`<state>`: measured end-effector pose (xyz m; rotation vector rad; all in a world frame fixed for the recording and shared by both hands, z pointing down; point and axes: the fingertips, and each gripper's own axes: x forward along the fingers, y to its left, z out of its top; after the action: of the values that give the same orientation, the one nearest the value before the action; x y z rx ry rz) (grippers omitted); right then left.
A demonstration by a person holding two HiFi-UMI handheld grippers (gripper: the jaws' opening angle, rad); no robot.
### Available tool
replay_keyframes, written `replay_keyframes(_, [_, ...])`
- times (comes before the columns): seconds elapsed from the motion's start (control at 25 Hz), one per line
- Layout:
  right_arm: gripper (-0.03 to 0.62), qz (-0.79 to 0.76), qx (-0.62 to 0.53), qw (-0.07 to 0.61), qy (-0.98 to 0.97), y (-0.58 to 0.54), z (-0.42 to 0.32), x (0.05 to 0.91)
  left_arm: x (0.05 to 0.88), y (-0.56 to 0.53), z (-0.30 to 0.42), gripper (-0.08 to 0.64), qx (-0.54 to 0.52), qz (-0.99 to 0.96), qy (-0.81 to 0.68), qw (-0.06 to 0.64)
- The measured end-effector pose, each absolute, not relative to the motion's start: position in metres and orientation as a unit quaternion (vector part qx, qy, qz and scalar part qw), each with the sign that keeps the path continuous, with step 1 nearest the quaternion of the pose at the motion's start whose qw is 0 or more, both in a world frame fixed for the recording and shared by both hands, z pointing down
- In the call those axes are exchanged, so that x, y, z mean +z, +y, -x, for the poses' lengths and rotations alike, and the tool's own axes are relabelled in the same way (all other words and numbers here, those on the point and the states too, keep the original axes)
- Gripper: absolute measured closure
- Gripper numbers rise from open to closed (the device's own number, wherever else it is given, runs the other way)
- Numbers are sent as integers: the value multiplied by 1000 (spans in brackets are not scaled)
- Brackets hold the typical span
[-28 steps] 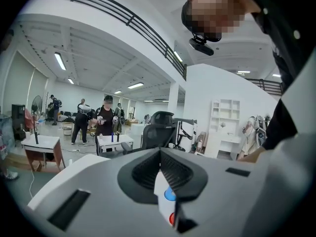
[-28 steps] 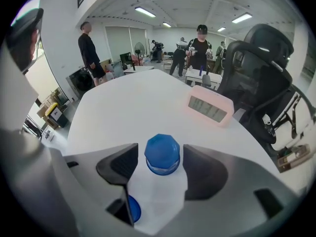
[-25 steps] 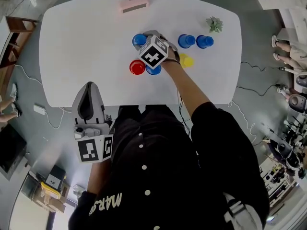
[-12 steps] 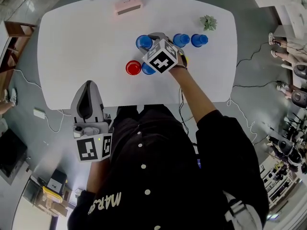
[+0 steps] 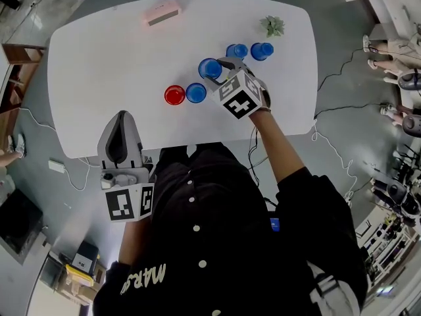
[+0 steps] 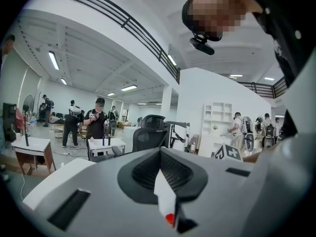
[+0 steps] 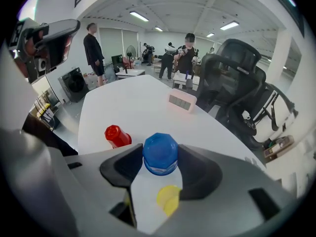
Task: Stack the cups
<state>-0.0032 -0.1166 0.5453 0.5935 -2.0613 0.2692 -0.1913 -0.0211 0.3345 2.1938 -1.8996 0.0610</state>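
My right gripper (image 5: 213,69) is shut on an upside-down blue cup (image 5: 210,68), held above the white table (image 5: 105,64). In the right gripper view that blue cup (image 7: 160,154) sits between the jaws, with a yellow cup (image 7: 168,199) on the table below it and a red cup (image 7: 117,136) further off. The red cup (image 5: 174,95) and a second blue cup (image 5: 196,93) stand side by side left of the gripper. Two more blue cups (image 5: 237,51) (image 5: 262,50) stand behind it. My left gripper (image 5: 121,127) hangs off the table's near edge, shut and empty.
A pink box (image 5: 162,15) lies at the table's far edge and a small green plant (image 5: 272,25) stands at the far right. Cables trail on the floor around the table. Office chairs (image 7: 237,78) and people stand beyond the far side.
My right gripper has risen and moved to the right with the blue cup, away from the red and blue pair. The yellow cup is now hidden under it in the head view.
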Motion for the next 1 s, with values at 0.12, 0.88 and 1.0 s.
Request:
replay_keyframes(0.12, [365, -245, 119, 472, -838, -105, -11, 548, 334, -21, 185, 549, 21, -754, -646, 119])
replay_keyframes(0.88, [365, -218, 121, 517, -819, -48, -32, 601, 338, -17, 165, 549, 33, -759, -638, 123])
replay_keyframes(1.0, [365, -219, 117, 520, -817, -45, -33, 607, 339, -16, 165, 549, 35, -758, -639, 124])
